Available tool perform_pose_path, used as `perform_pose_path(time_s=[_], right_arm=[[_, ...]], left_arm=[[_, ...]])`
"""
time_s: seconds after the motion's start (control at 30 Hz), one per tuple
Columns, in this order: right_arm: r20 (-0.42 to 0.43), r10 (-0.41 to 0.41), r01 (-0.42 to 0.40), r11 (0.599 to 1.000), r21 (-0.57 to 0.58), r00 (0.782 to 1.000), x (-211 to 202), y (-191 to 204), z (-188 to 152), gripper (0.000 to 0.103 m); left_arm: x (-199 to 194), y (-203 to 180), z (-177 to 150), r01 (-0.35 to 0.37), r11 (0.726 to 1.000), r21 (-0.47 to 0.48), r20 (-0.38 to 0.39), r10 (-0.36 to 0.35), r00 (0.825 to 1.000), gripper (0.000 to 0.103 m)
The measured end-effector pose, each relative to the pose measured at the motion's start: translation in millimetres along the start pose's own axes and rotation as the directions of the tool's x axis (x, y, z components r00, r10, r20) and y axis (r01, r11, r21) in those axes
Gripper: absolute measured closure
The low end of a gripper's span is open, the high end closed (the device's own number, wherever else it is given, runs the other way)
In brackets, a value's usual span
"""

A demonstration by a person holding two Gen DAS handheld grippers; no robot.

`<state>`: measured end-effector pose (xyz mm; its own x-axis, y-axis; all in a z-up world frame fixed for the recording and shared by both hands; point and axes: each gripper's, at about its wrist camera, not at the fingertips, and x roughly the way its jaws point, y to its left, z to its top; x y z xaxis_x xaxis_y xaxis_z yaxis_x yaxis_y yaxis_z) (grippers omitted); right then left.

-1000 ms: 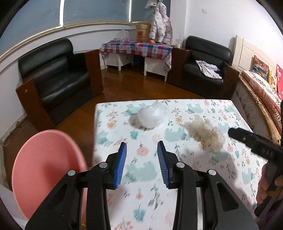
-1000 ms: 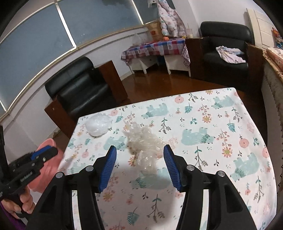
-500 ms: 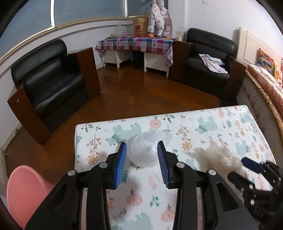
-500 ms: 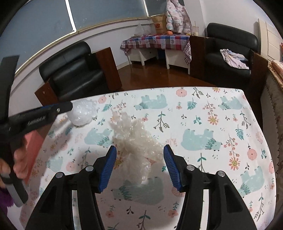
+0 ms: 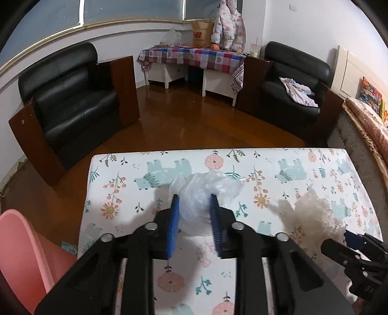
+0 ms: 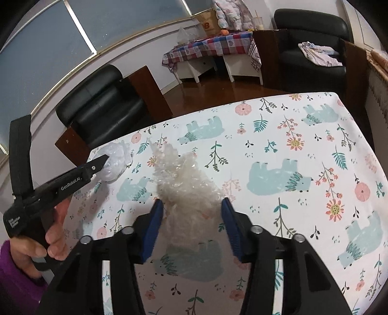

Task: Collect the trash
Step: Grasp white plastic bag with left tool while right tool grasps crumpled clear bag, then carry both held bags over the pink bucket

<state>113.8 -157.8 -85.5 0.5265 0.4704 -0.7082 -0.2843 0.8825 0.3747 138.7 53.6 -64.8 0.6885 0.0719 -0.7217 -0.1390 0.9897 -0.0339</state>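
Left wrist view puts my left gripper (image 5: pixel 194 219) over a crumpled clear plastic bag (image 5: pixel 202 191) on the printed tablecloth (image 5: pixel 291 167); its jaws are closing, the blue pads (image 5: pixel 174 225) already against the bag's two sides, so I count it as gripped, though loosely. In the right wrist view my right gripper (image 6: pixel 191 225) straddles a wad of bubble wrap (image 6: pixel 186 184); its jaws are closing too, but the pads (image 6: pixel 152 227) stand clear of the wad on both sides, so nothing is held there yet. The wad lies between and just ahead of those fingers, with the bag off to their left, near the table's far left corner. I judge the main risk to be the thin film: the left pads may catch only a loose fold, and the bag could slide out or balloon free when I lift. The bubble wrap is springy and ragged, so the right jaws may pinch a stray lobe while the bulk sags or drops back. Pressing too low could also snag the tablecloth and drag it. The two grippers sit near each other, so lifting both at once could knock them together. A pink bin (image 5: pixel 21 254) sits low to the left of my left gripper, off the table's edge, and a weak hold might fail on the way there. Legible writing: "GenRoboLAI" or similar along the left gripper's side (image 6: pixel 70 184), and a paper bag (image 6: pixel 208 23) on the far checked table bearing an "NB" logo; smaller lettering on the handle is too fine to read
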Motion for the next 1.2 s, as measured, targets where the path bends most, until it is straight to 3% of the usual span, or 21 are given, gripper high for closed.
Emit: perform_pose_path(time_s=[0.2,0.63,0.93,1.2], right_arm=[[-0.004,0.015,-0.015,1.0,0.012,1.0,-1.4,-3.7,1.0,0.068],[0.002,0.006,-0.006,1.0,-0.016,1.0,-8.2,-1.5,-3.1,0.073],[0.014,-0.033,0.035,0.992,-0.121,0.999,-20.4,29.3,-17.1,0.075],[0.001,-0.005,0.005,0.985,-0.174,1.0,-38.5,65.5,-40.7,0.075]], left_arm=[[-23.9,-9.2,-10.4,0.006,1.0,-0.001,0.022,-0.006,1.0,0.087],[-83.1,-7.0,-34.7,0.001,1.0,-0.019,0.025,-0.001,1.0,0.087],[-112.7,1.7,-49.4,-0.016,0.999,-0.041,0.043,0.018,0.999,0.087],[-134.4,19.8,-67.3,-0.032,0.995,-0.089,0.056,0.037,0.998,0.087]])
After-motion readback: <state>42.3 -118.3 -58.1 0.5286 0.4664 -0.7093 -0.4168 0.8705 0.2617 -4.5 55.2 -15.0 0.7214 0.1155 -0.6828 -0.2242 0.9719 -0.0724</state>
